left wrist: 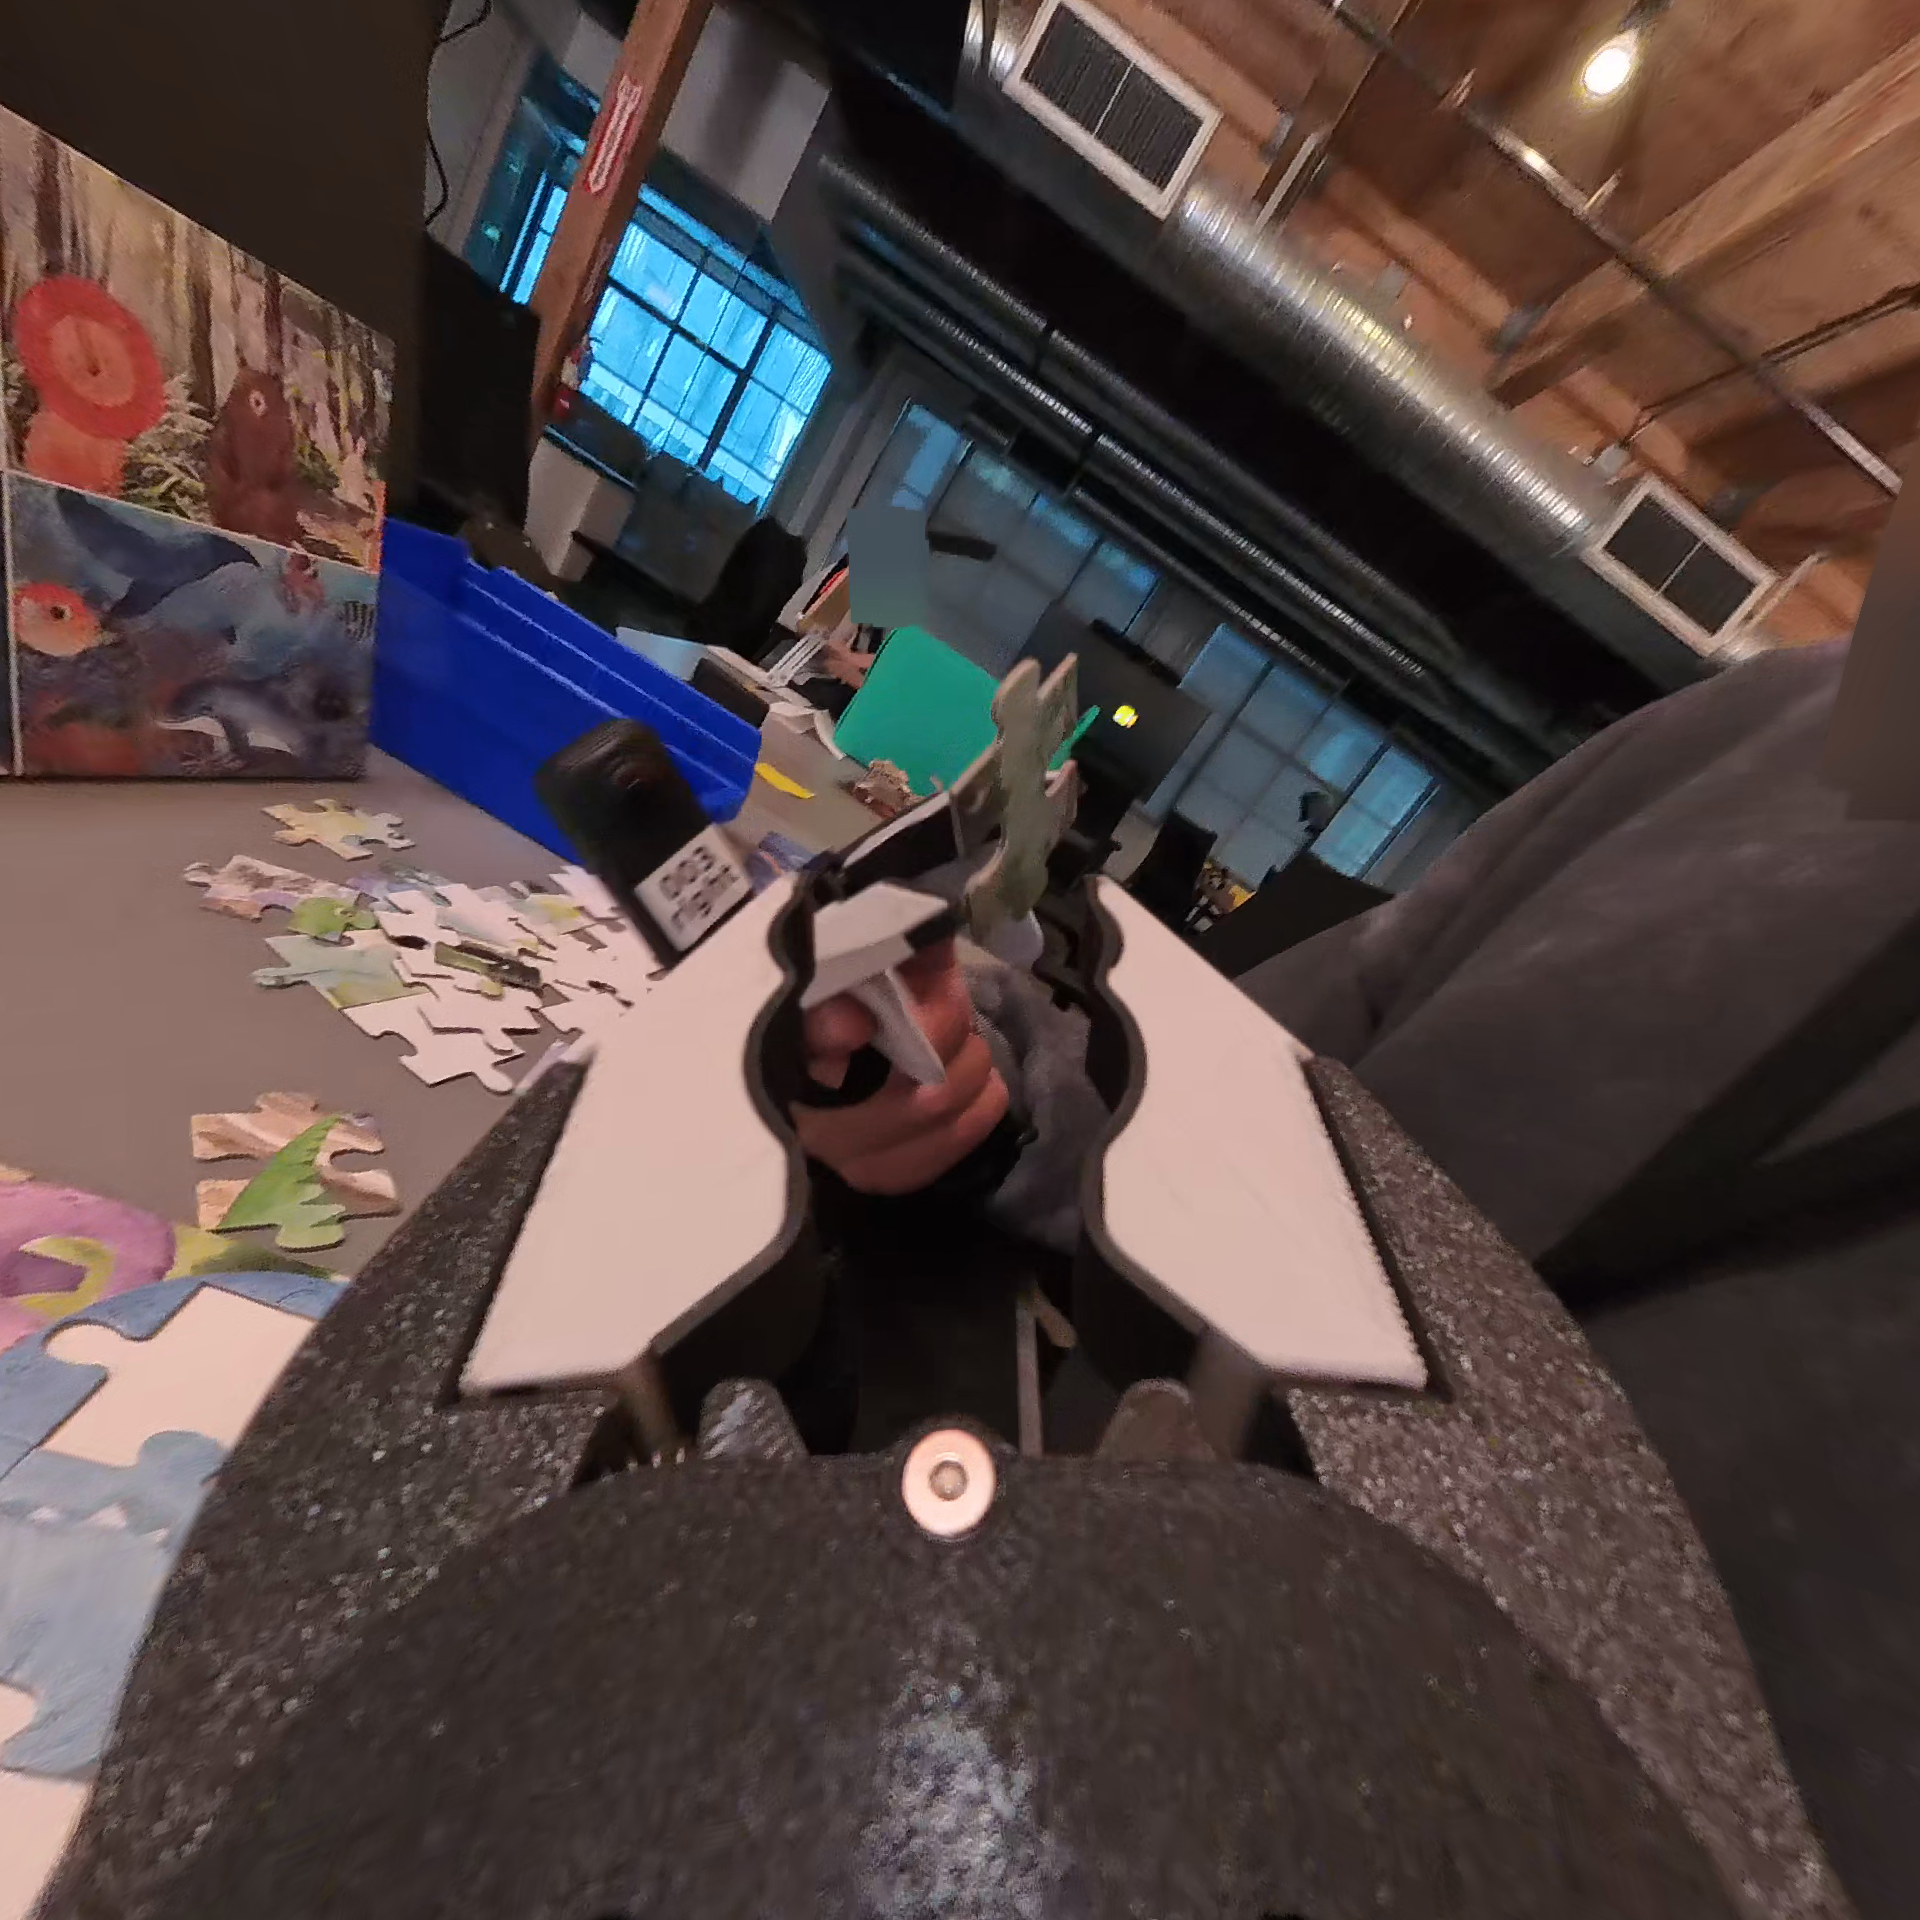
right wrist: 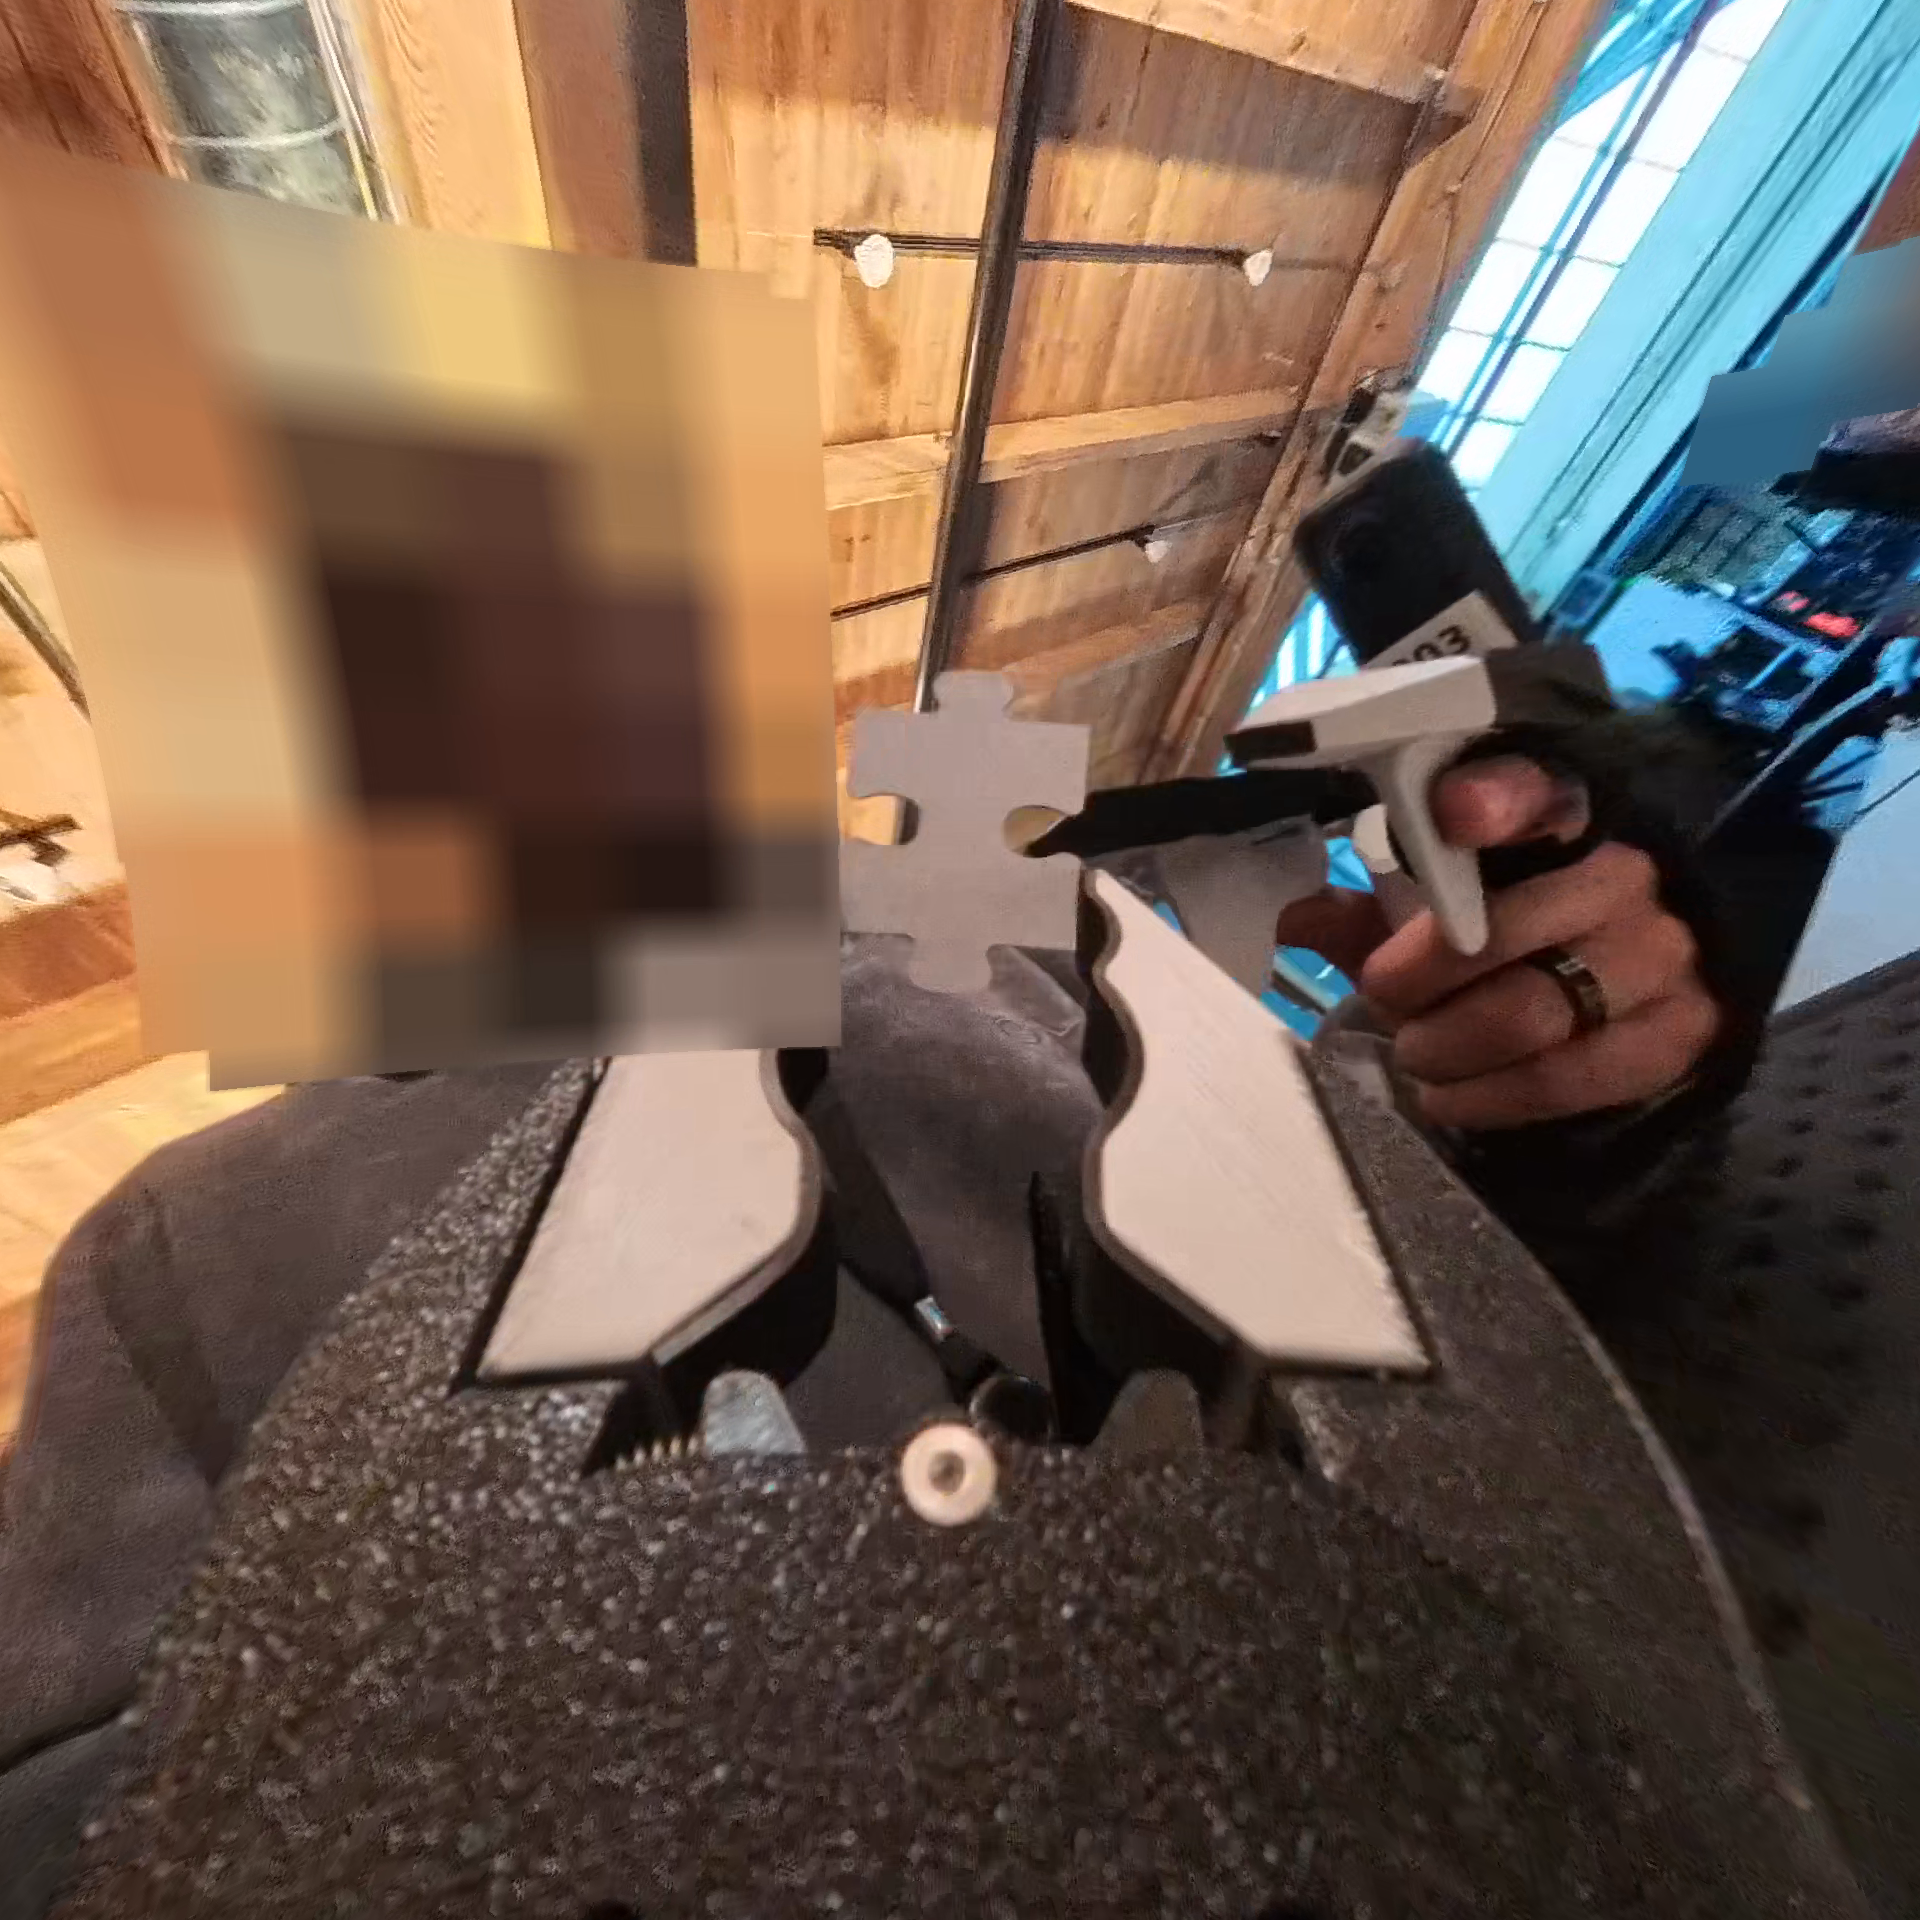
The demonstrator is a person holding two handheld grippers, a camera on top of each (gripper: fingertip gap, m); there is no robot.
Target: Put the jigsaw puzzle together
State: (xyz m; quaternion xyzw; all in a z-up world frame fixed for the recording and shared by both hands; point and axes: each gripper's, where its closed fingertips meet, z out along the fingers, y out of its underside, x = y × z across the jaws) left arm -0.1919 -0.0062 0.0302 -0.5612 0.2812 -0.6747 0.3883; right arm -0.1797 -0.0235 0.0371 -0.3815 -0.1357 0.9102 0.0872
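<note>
1. While the puzzle piece [right wrist: 961, 831] hangs in the air above the table, the right gripper [left wrist: 961, 862] appears to grasp it by its edges
2. Left gripper [right wrist: 1060, 831] is spread wide and released, with one black tip touching the piece's notch
3. Part is done: an assembled section [left wrist: 94, 1455] lies flat, with white gaps showing
4. Much is left, judging by the loose pieces [left wrist: 436, 935] heaped near the blue bin [left wrist: 520, 675] and the picture box [left wrist: 177, 520]
5. Pieces are thin card, knobbed and notched, with a matt grey back and a printed face
</note>
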